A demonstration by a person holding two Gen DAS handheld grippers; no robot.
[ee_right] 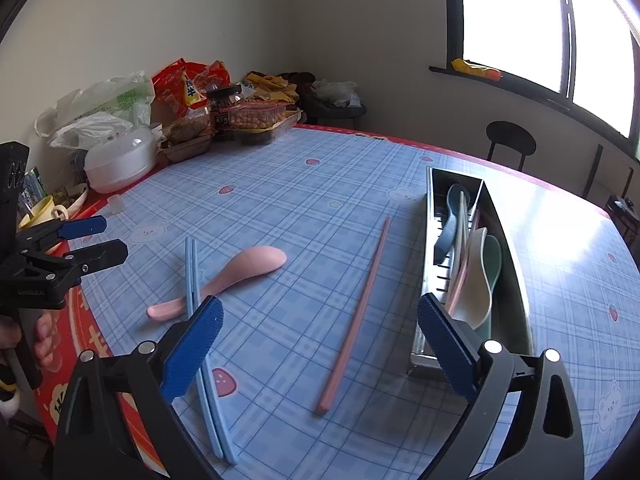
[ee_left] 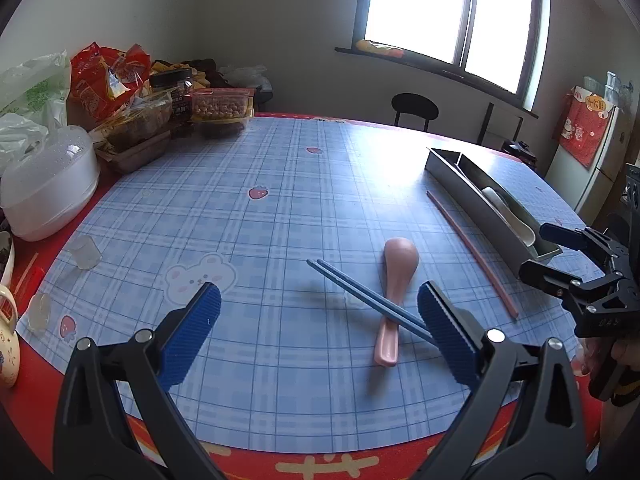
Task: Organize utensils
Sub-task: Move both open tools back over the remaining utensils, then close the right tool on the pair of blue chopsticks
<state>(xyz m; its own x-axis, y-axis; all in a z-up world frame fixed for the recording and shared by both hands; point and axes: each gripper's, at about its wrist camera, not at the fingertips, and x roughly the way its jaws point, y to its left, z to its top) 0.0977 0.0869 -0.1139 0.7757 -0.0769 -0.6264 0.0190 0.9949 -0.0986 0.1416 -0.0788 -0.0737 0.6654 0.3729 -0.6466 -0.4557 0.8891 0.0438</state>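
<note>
Blue chopsticks (ee_left: 372, 300) | cross pink spoon (ee_left: 396, 292) | beside left gripper (ee_left: 320, 316) jaws (wide)

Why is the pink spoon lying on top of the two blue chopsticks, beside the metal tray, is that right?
Not quite. The blue chopsticks lie across the handle of the pink spoon, so the spoon is underneath. The right wrist view shows it. The metal tray is off to one side, as you said.
</note>
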